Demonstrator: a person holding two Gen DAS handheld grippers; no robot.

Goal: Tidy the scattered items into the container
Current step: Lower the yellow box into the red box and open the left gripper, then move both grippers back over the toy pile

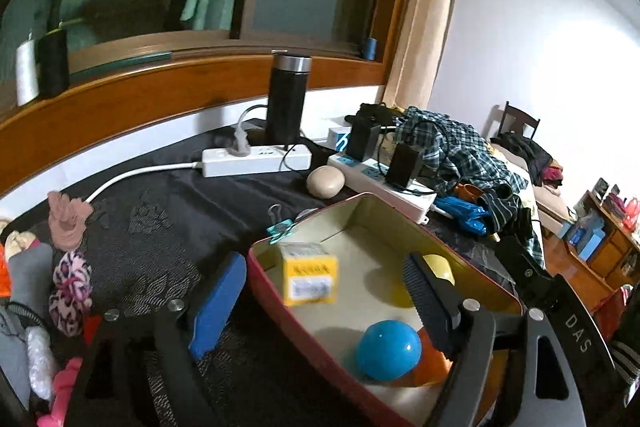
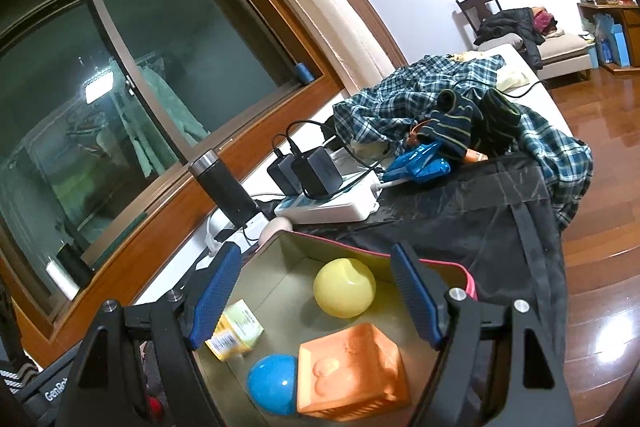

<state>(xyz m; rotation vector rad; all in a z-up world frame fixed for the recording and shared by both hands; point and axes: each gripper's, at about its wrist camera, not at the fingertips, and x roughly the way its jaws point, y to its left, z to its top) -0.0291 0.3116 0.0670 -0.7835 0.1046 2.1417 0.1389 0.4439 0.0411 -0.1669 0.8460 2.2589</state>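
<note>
**Still a few strays outside the tin**

Already the red-rimmed tin [image 1: 460,227] on the table [image 1: 168,227] holds most of the loot: a yellow box [image 1: 310,279], a yellow ball [image 2: 345,293], a blue ball [image 1: 389,351] and an orange block [image 2: 352,371], all lying loose on its floor. Both tools hover over it, which reads as a drop-off pause. The left gripper [image 1: 320,311] has its jaws spread wide and empty, straddling the tin's near wall; the right gripper [image 2: 316,299] is likewise gaping, with nothing between its pads.

Just beyond the tin's far-left corner lies a teal binder clip [image 1: 282,225], and a beige pebble-like case [image 1: 325,181] sits behind the tin (probably the next candidates).

The box is motion-blurred, so its label is unreadable. The left view shows only a sliver of the block. The tin's near end is cut off in both views.
</note>
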